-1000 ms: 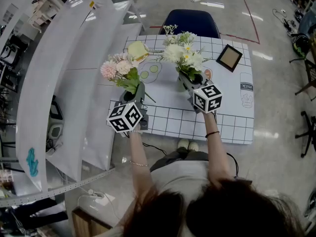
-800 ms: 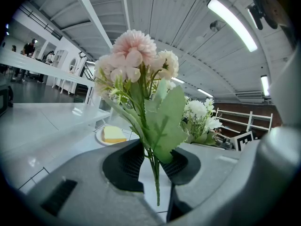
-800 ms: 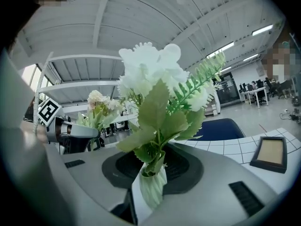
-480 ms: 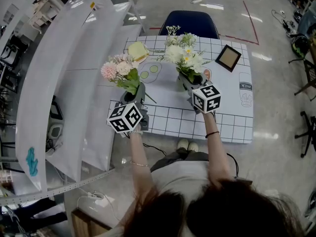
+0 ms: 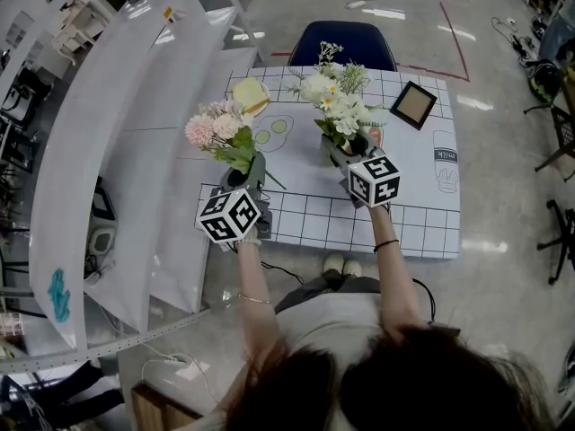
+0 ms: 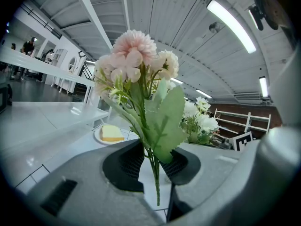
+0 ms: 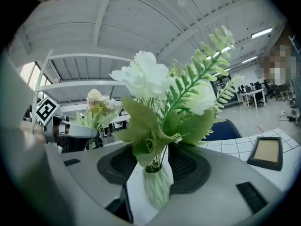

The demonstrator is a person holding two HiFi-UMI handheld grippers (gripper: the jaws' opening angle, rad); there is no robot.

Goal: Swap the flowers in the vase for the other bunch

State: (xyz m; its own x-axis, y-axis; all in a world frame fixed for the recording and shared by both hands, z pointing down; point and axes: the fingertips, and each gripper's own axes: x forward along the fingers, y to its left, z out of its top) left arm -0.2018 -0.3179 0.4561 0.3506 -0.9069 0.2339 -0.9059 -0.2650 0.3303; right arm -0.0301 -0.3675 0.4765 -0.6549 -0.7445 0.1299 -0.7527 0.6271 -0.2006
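The swap looks mostly done. The white bunch (image 7: 155, 86) stands in the ribbed pale-green vase (image 7: 157, 189) near the middle of the checked table (image 5: 422, 214). The right gripper (image 7: 153, 161) has its jaws opening on either side of the vase neck and stems, the pads not pressing on them. The pink bunch (image 6: 136, 60) is out of the vase, at about 9 o'clock from it in the head view. It is held above the table's near left part with the left gripper (image 6: 151, 163) clamped on its stems. What seems left is to back the right gripper away and set the pink bunch down. The pink bunch's long axis runs nearly upright, blooms toward 12 o'clock and cut ends toward 6 in the left gripper view. The white bunch is also upright, its fern tips leaning toward 1 o'clock in the right gripper view.
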